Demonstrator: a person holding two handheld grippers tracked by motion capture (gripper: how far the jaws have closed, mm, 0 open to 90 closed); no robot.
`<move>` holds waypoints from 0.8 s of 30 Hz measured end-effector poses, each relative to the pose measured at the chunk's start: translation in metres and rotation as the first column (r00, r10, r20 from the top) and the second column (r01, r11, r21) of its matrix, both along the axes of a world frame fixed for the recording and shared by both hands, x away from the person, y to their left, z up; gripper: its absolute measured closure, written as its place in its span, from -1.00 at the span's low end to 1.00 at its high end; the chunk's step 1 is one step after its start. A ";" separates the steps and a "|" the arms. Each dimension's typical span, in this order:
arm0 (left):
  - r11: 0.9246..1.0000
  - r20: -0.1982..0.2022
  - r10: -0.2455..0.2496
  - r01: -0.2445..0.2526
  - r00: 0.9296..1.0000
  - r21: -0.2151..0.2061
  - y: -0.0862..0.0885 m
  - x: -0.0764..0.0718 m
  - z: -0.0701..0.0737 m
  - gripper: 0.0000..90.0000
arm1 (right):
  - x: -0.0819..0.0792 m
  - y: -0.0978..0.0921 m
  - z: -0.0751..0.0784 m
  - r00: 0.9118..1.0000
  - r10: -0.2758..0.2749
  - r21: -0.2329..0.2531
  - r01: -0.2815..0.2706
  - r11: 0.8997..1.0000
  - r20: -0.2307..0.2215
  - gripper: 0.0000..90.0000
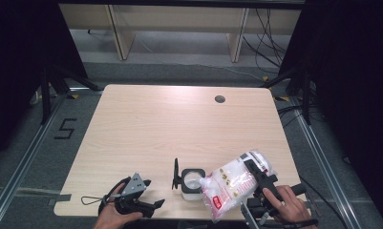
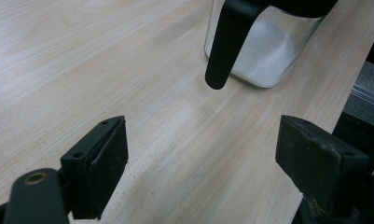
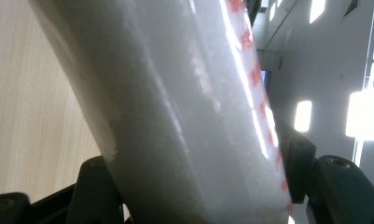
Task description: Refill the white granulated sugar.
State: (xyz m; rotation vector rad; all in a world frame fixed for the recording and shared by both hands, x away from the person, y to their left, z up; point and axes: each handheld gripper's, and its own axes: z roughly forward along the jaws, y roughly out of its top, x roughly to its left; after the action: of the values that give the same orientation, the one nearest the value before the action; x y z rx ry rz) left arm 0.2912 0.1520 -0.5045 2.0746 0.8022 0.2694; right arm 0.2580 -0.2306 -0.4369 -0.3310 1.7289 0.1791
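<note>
Right of the glass jar (image 1: 191, 183), touching its rim side, the white bag (image 1: 232, 186) hangs tilted, pinched in the right gripper (image 1: 256, 179). Left gripper (image 1: 148, 193) sits left of the jar, jaws spread wide, nothing between them.

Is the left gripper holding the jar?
No, the left gripper is open over bare table, with the jar ahead of it.

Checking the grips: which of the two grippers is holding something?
The right gripper, clamped on the white bag; the left gripper sits open and empty.
</note>
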 end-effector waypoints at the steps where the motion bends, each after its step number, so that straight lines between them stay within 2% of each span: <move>1: 1.000 0.002 0.000 0.000 1.000 0.000 0.000 0.000 0.000 -0.64 | 0.000 0.001 0.003 1.000 0.019 -0.028 -0.019 0.999 0.018 -0.06; 4: 1.000 0.009 -0.007 0.007 1.000 0.005 0.001 0.001 0.000 -0.64 | 0.000 0.002 0.001 1.000 0.009 -0.012 -0.009 1.000 0.006 -0.06; 5: 1.000 0.012 -0.005 0.005 1.000 -0.006 0.000 0.000 0.000 -0.63 | 0.000 0.001 0.000 1.000 0.004 -0.008 -0.004 1.000 0.002 -0.06; 6: 1.000 0.016 -0.009 0.009 1.000 -0.005 0.000 0.001 0.000 -0.64 | 0.000 0.001 0.002 1.000 0.016 -0.033 -0.015 0.999 0.020 -0.06; 9: 1.000 0.016 -0.008 0.009 1.000 -0.008 0.000 0.001 0.000 -0.64 | 0.001 0.000 0.003 1.000 0.014 -0.028 -0.013 1.000 0.015 -0.06; 11: 1.000 0.015 -0.009 0.009 1.000 -0.003 0.000 0.001 0.000 -0.64 | 0.002 0.000 0.002 1.000 0.015 -0.026 -0.014 1.000 0.016 -0.06; 12: 1.000 0.018 -0.017 0.017 1.000 0.011 0.001 0.001 0.001 -0.64 | 0.000 0.000 0.001 1.000 -0.006 -0.016 0.006 1.000 0.001 -0.06; 13: 1.000 0.018 -0.017 0.016 1.000 0.011 0.001 0.001 0.001 -0.64 | 0.001 0.000 0.001 1.000 0.007 -0.011 -0.007 1.000 0.003 -0.06; 14: 1.000 0.016 -0.019 0.019 1.000 0.010 0.001 0.001 0.001 -0.64 | 0.000 0.000 0.000 1.000 -0.003 -0.006 0.003 1.000 -0.002 -0.06; 15: 1.000 0.010 -0.003 0.003 1.000 -0.007 0.000 0.000 0.000 -0.64 | 0.000 0.001 0.002 1.000 0.018 -0.025 -0.017 1.000 0.012 -0.06; 16: 1.000 0.019 -0.017 0.017 1.000 0.010 0.001 0.001 0.001 -0.63 | -0.001 0.001 -0.001 1.000 0.002 0.004 -0.002 1.000 -0.004 -0.06; 18: 1.000 0.014 -0.011 0.011 1.000 -0.004 0.001 0.001 0.001 -0.63 | -0.001 0.001 -0.001 1.000 -0.001 0.007 0.001 1.000 -0.007 -0.06; 19: 1.000 0.002 0.003 -0.003 1.000 0.000 0.001 0.001 0.000 -0.64 | 0.001 0.001 0.002 1.000 0.017 -0.035 -0.016 0.999 0.017 -0.06; 20: 1.000 0.006 0.004 -0.004 1.000 -0.017 0.000 0.000 0.000 -0.63 | 0.002 0.000 0.002 1.000 0.019 -0.031 -0.018 0.999 0.017 -0.06; 21: 1.000 0.006 0.004 -0.004 1.000 -0.017 0.000 0.000 0.000 -0.63 | 0.002 0.000 0.002 1.000 0.019 -0.031 -0.018 0.999 0.017 -0.06; 22: 1.000 0.004 0.001 -0.001 1.000 -0.004 0.000 0.001 0.000 -0.63 | 0.001 -0.002 0.000 1.000 -0.007 -0.011 0.007 1.000 0.000 -0.06; 23: 1.000 0.003 -0.001 0.001 1.000 -0.011 0.000 0.000 0.000 -0.63 | 0.002 -0.002 0.002 1.000 0.010 -0.031 -0.010 0.999 0.016 -0.06; 24: 1.000 0.004 0.002 -0.002 1.000 -0.013 0.000 0.000 0.000 -0.63 | 0.003 -0.002 0.002 1.000 0.013 -0.028 -0.012 1.000 0.016 -0.06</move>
State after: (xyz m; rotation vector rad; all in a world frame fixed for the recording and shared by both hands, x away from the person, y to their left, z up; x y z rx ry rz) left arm 0.2913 0.1518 -0.5045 2.0605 0.8021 0.2691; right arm 0.2606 -0.2324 -0.4352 -0.3629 1.7151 0.1608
